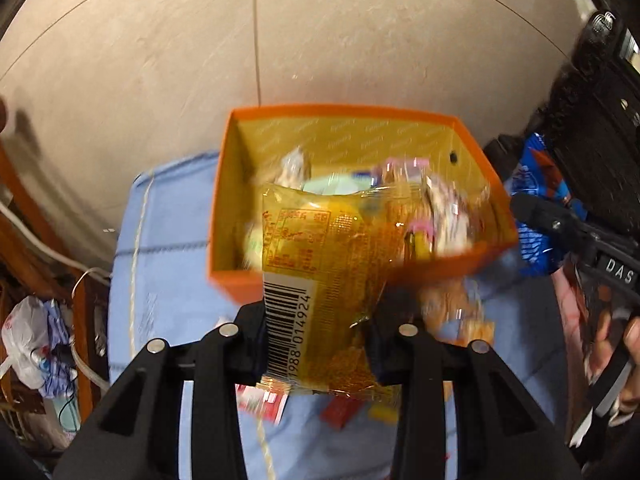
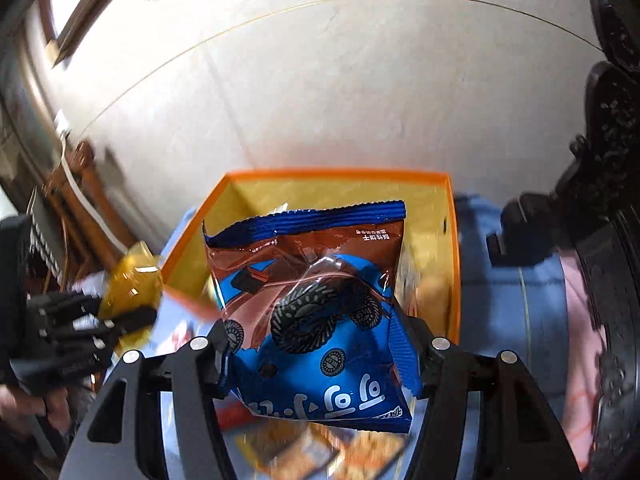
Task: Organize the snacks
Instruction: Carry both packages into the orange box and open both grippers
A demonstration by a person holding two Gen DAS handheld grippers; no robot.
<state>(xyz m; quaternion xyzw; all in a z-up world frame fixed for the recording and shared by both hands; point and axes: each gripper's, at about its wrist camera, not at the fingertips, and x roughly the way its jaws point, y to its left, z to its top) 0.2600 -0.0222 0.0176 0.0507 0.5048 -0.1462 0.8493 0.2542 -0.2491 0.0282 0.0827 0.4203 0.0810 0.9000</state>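
Note:
In the left wrist view my left gripper point(image 1: 318, 328) is shut on a yellow snack packet point(image 1: 320, 264) with a barcode, held up in front of an orange box point(image 1: 224, 200). Several wrapped snacks point(image 1: 400, 184) lie inside the box. In the right wrist view my right gripper point(image 2: 320, 344) is shut on a blue and brown cookie bag point(image 2: 316, 312), raised over the near side of the same orange box point(image 2: 454, 248). The left gripper point(image 2: 120, 320) with its yellow packet point(image 2: 132, 284) shows at the left there. The cookie bag point(image 1: 532, 208) and the right gripper's fingers point(image 1: 536, 208) show at the right of the left view.
The box stands on a light blue cloth point(image 1: 160, 248) with a pink patch point(image 2: 580, 320). Loose red and orange snack packets point(image 1: 340, 412) lie on the cloth below the grippers. Pale floor tiles point(image 1: 320, 40) lie beyond. Wooden furniture point(image 1: 24, 216) and a plastic bag point(image 1: 24, 336) crowd the left, dark objects point(image 2: 612, 120) the right.

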